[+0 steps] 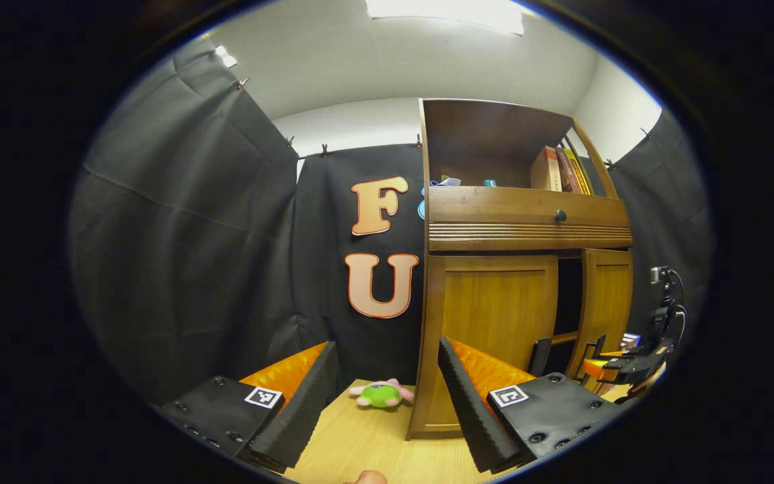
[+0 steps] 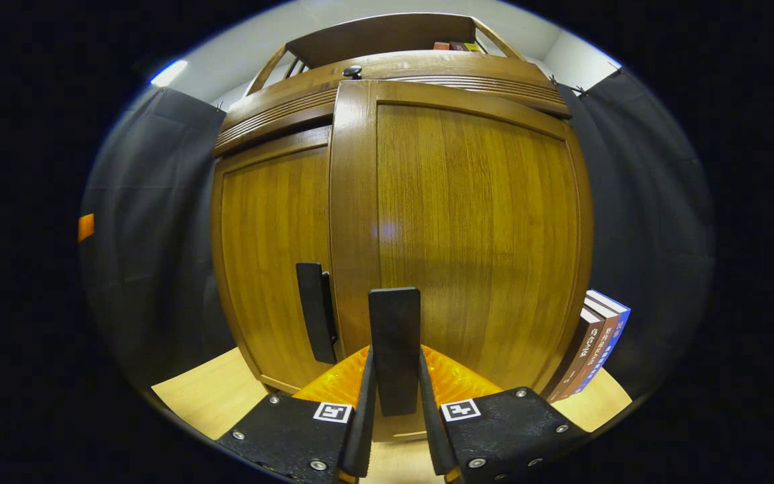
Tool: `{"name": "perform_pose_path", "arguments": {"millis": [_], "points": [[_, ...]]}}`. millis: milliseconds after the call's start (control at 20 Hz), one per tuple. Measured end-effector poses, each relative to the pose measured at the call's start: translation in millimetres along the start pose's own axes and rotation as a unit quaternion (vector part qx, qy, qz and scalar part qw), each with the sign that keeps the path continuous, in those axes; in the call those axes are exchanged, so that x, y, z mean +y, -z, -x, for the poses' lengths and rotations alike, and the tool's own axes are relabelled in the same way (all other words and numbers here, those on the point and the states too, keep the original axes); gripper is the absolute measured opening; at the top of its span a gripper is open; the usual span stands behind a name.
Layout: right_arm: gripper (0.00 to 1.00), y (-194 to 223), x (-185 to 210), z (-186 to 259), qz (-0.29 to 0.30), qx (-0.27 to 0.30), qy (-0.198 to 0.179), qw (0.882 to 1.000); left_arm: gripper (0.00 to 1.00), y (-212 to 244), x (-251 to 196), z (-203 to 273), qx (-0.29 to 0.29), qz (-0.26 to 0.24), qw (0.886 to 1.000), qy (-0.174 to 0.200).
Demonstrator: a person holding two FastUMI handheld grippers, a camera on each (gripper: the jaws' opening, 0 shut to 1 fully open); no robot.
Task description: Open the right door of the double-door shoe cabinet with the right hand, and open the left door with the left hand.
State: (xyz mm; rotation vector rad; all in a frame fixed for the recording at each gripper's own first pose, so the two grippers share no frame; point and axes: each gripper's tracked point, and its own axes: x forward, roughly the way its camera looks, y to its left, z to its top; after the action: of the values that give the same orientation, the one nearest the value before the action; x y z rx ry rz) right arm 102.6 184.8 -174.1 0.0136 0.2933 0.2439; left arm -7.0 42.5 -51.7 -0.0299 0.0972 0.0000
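Right tool (image 2: 395,403) clamped on door handle (image 2: 394,349)

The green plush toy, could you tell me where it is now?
In the left gripper view, the green plush toy lies on the wooden table, just left of the shoe cabinet.

in front of me the shoe cabinet (image 2: 467,222) is warm honey-brown wood with vertical grain, its door handles (image 2: 394,349) flat black. the bench (image 1: 367,440) is pale wood; on it lies a green and pink plush toy (image 1: 381,394).
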Motion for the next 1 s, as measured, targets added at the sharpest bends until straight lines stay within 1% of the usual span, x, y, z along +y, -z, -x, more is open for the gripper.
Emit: {"name": "perform_pose_path", "arguments": {"millis": [200, 450, 550, 600, 750, 800, 850, 950, 1000], "points": [[0.34, -0.3, -7.4, 22.2, 0.0, -0.003, -0.004, 1.0, 0.95, 3.6, -4.8, -2.1, 0.003, 0.001, 1.0, 0.003], [0.34, 3.0, -21.0, 48.6, 0.002, -0.004, -0.008, 1.0, 0.98, 7.5, -9.5, -0.8, 0.007, -0.005, 1.0, 0.003], [0.44, 2.8, -27.6, 60.7, 0.006, -0.004, -0.006, 1.0, 0.96, 9.2, -11.3, 1.0, 0.007, -0.009, 1.0, 0.003], [0.44, 4.7, -30.6, 67.5, 0.007, -0.005, -0.006, 1.0, 0.96, 9.9, -13.6, 1.5, 0.008, -0.008, 1.0, 0.006], [0.41, 6.3, -41.2, 81.2, -0.003, -0.002, -0.008, 1.0, 0.95, 9.9, -17.7, 1.4, 0.007, -0.009, 1.0, 0.008], [0.41, 7.7, -47.2, 88.6, -0.004, -0.001, -0.005, 1.0, 0.98, 10.6, -19.2, 1.1, 0.007, -0.01, 1.0, 0.008], [0.41, 8.0, -51.8, 94.2, -0.002, 0.0, -0.002, 1.0, 0.98, 12.1, -21.1, 1.6, 0.007, -0.009, 1.0, 0.01], [0.22, 7.8, -59.5, 104.4, 0.0, -0.001, 0.009, 1.0, 0.96, 13.9, -26.0, 2.3, 0.011, -0.005, 1.0, 0.016], [0.29, 7.2, -63.2, 110.2, 0.0, -0.002, 0.015, 1.0, 0.96, 13.6, -27.9, 2.8, 0.011, -0.003, 1.0, 0.019]]}}
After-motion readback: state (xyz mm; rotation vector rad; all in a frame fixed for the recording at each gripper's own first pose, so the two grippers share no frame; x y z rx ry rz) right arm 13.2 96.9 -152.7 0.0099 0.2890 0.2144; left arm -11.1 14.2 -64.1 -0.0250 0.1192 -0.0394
